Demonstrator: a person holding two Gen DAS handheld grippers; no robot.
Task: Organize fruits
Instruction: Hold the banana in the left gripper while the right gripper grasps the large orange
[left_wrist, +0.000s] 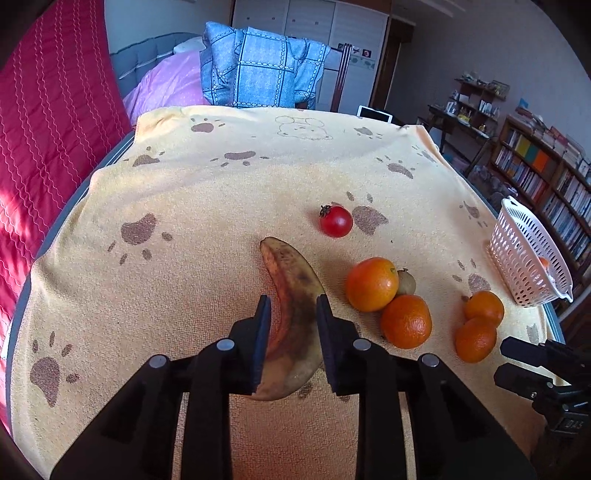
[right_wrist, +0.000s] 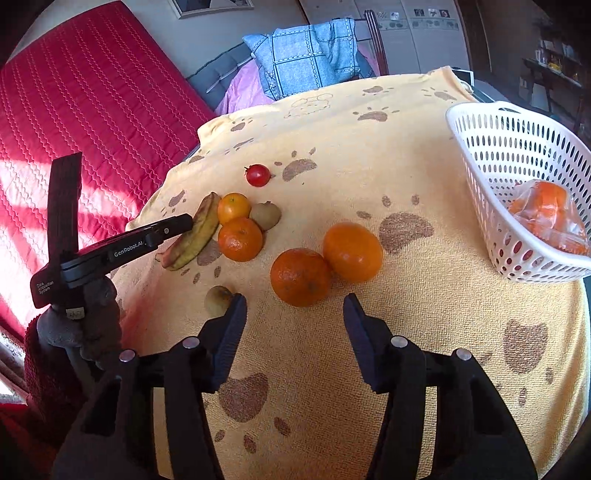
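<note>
The left tongs (left_wrist: 292, 306) straddle a brown-spotted banana (left_wrist: 291, 295) that lies on the yellow paw-print towel (left_wrist: 207, 206) covering the bench. Both pads sit against the fruit's sides, so the tongs are pinching the banana; whether it is lifted off the towel cannot be told.

The right tongs (right_wrist: 294, 301) are spread wide with nothing between them, hovering over the towel just short of two oranges (right_wrist: 301, 277) (right_wrist: 352, 252) that touch each other.

Past the banana, toward the far edge, lies a small red tomato (left_wrist: 336, 220). Just right of the banana two more oranges (left_wrist: 372, 283) (left_wrist: 406, 321) touch, with a kiwi (left_wrist: 405, 281) tucked behind them. In the right wrist view a second kiwi (right_wrist: 218, 300) lies beside the left finger of the right tongs, near the front left of the towel.

A white slotted basket (right_wrist: 476, 162) stands at the bench's right edge, well apart from the loose fruit. It holds orange fruit in a clear bag (right_wrist: 546, 218).

Behind the bench are a red quilted mattress (left_wrist: 51, 110), a blue checked pillow (left_wrist: 258, 70), and a bookshelf (left_wrist: 546, 177) off to the right.
</note>
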